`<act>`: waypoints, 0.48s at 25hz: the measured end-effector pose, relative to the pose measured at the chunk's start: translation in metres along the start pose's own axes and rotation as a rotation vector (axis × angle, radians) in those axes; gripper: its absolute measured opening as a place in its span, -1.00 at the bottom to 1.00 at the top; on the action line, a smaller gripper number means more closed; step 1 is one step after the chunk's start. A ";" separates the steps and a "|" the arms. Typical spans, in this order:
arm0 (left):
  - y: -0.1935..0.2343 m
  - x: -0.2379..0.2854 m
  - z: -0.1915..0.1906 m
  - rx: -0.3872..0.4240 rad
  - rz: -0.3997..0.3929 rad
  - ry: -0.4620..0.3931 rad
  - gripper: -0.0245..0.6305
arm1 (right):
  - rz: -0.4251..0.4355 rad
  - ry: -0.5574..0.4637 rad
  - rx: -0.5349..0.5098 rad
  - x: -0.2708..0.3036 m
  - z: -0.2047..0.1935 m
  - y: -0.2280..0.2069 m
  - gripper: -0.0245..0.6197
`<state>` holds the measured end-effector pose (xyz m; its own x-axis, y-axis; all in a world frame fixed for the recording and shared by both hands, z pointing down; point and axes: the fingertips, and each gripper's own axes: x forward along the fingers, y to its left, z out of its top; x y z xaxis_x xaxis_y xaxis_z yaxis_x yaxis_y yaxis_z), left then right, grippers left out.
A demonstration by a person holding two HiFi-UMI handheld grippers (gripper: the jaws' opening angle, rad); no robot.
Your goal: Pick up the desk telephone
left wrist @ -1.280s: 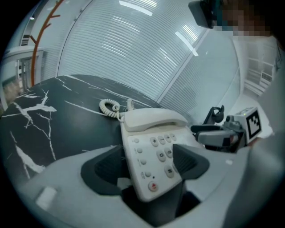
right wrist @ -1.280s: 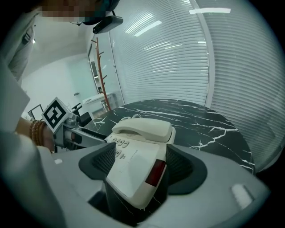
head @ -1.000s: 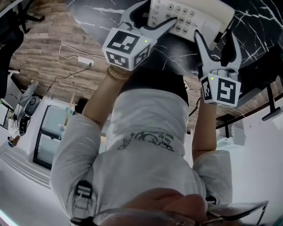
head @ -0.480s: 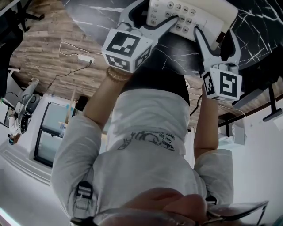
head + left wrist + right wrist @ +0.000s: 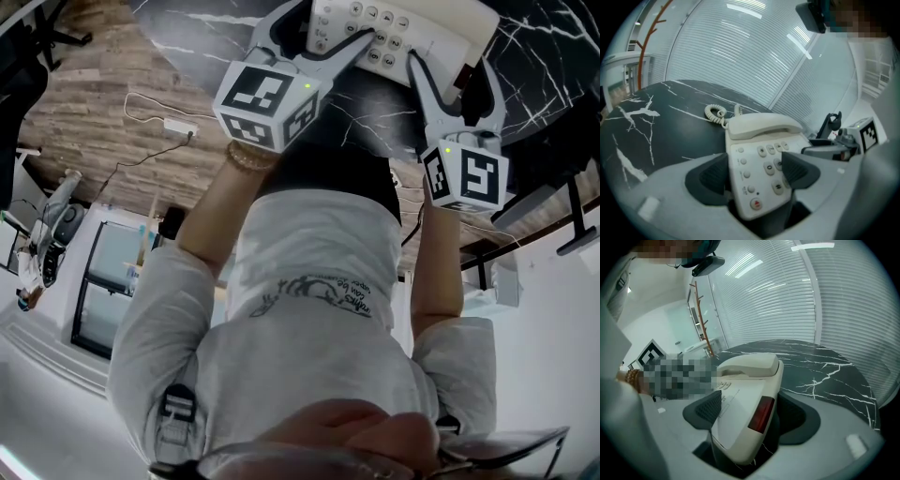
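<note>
A cream desk telephone (image 5: pixel 441 33) rests on the black marble table (image 5: pixel 366 103), its handset (image 5: pixel 761 125) in the cradle and a coiled cord (image 5: pixel 715 112) behind it. My left gripper (image 5: pixel 323 33) is shut on its keypad corner (image 5: pixel 759 154), one pad on the left edge and the other on the keys. My right gripper (image 5: pixel 450 67) straddles the opposite end. In the right gripper view the telephone's side with the red panel (image 5: pixel 761 411) fills the gap. Those jaws have just been closing, and a dark gap still shows beside the right pad (image 5: pixel 790 416).
The table's near edge is just below both grippers. On the wood floor to the left lies a white cable with a power strip (image 5: pixel 178 127). Slatted blinds (image 5: pixel 740 56) and a coat stand (image 5: pixel 647 42) are behind the table.
My right gripper has moved up onto the telephone's right end and its jaws have narrowed slightly. The left gripper and the telephone have stayed put.
</note>
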<state>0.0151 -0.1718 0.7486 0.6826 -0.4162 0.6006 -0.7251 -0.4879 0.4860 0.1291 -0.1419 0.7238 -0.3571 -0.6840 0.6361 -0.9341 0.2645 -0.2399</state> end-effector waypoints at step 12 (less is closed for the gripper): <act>-0.017 -0.023 0.023 -0.013 0.017 -0.018 0.17 | -0.009 -0.031 0.048 -0.023 0.021 0.010 0.21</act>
<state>0.0134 -0.1714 0.7124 0.6719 -0.4382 0.5971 -0.7374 -0.4710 0.4841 0.1280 -0.1375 0.6915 -0.3478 -0.7073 0.6154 -0.9361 0.2258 -0.2696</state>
